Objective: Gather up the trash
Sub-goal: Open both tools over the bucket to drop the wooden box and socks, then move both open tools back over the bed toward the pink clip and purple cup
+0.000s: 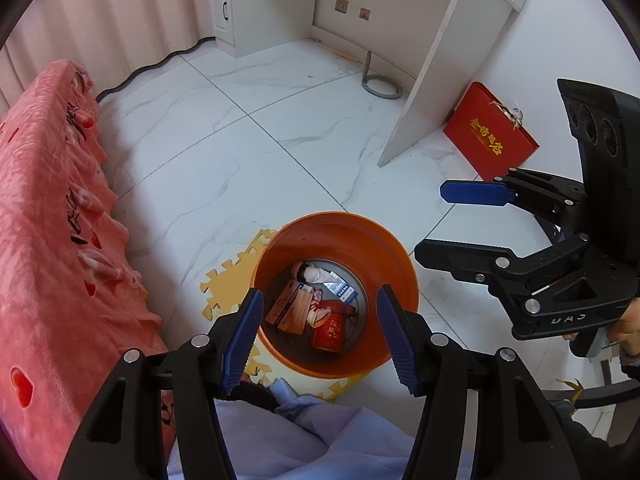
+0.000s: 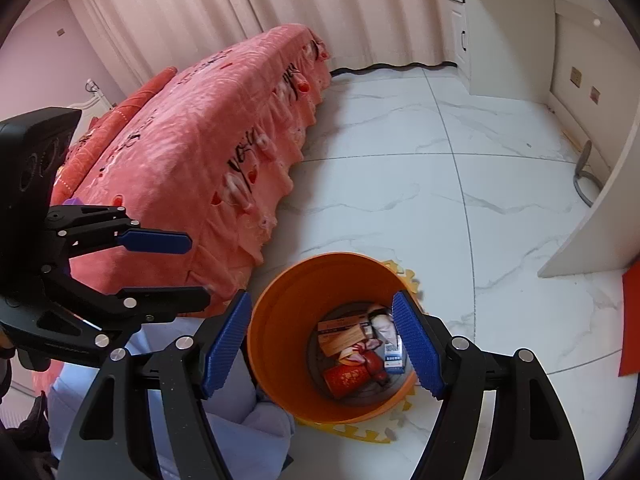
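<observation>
An orange bin (image 1: 340, 236) stands on a yellow foam mat on the floor, also in the right wrist view (image 2: 280, 320). Inside lie a red can (image 1: 330, 332), a tan carton (image 1: 294, 306), crumpled tissue (image 1: 314, 272) and a small blue-white box (image 1: 342, 290). My left gripper (image 1: 320, 336) is open and empty, hovering above the bin's near rim. My right gripper (image 2: 322, 344) is open and empty, above the bin too; it also shows at the right of the left wrist view (image 1: 436, 224). The left gripper shows at the left of the right wrist view (image 2: 196, 268).
A bed with a pink cover (image 2: 192, 140) stands left of the bin. A white desk panel (image 1: 432, 64) and a red gift box (image 1: 490, 134) lean at the right. A grey ring stand (image 1: 380, 86) sits under the desk. Light blue cloth (image 1: 304, 432) lies below the grippers.
</observation>
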A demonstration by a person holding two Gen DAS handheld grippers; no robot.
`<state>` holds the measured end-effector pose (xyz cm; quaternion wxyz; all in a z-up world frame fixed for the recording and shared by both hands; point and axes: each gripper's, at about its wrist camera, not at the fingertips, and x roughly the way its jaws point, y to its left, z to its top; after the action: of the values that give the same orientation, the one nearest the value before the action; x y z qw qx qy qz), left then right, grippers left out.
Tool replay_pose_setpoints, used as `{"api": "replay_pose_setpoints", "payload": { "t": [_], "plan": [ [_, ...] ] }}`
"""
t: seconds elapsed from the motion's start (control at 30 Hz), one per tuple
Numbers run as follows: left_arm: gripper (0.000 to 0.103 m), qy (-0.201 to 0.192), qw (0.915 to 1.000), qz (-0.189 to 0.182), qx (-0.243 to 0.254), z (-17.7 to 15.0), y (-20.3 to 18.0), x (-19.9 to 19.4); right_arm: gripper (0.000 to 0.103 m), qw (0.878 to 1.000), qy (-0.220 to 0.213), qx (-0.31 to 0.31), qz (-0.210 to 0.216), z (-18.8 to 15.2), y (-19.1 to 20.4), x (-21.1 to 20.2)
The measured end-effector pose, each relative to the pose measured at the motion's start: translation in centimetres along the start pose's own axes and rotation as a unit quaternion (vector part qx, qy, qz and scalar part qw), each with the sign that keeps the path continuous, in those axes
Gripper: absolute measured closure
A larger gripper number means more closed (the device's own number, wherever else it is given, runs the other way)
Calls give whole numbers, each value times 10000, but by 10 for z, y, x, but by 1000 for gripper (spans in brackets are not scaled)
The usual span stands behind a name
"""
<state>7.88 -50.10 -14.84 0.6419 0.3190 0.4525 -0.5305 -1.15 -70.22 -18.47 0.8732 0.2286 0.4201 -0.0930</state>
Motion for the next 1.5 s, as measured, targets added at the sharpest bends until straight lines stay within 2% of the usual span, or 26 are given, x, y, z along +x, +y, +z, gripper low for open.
{"api": "replay_pose_setpoints", "payload": {
  "t": [0.13, 0.17, 0.2, 0.23, 0.53, 0.77, 1.03, 1.2, 1.27, 1.33, 1.5],
  "plan": [
    [43, -109, 9999, 84, -59, -6, 2, -13, 30, 9999, -104, -103, 71, 3, 15, -11],
    [40, -160, 9998, 117, -94, -9, 3, -19, 30, 9997, -139, -142, 109, 4, 21, -14],
    [31, -206, 9996, 152, -126, -12, 4, -24, 30, 9996, -160, -172, 132, 5, 26, -17],
    [28, -248, 9994, 184, -147, -13, 4, -28, 30, 9995, -180, -203, 152, 6, 30, -20],
    [27, -708, 9953, 492, -430, -53, 18, -84, 30, 9952, -333, -782, 477, 10, 99, -41],
    [27, -967, 9866, 953, -905, -109, 42, -134, 30, 9845, -355, -1473, 886, 17, 181, -44],
    [27, -1043, 9694, 1561, -1583, -187, 74, -186, 30, 9606, -190, -2330, 1502, 10, 296, -29],
    [26, -989, 9568, 1849, -2015, -237, 92, -211, 30, 9390, 5, -2845, 1930, -3, 370, -13],
    [17, -979, 9507, 1955, -2199, -259, 103, -219, 30, 9341, 43, -2926, 2044, -7, 390, -9],
    [16, -962, 9440, 2032, -2416, -281, 114, -225, 25, 9292, 99, -2980, 2182, -10, 412, -2],
    [16, -853, 9272, 2128, -2964, -323, 150, -229, 24, 9168, 277, -3245, 2311, -19, 447, 15]
  ]
}}
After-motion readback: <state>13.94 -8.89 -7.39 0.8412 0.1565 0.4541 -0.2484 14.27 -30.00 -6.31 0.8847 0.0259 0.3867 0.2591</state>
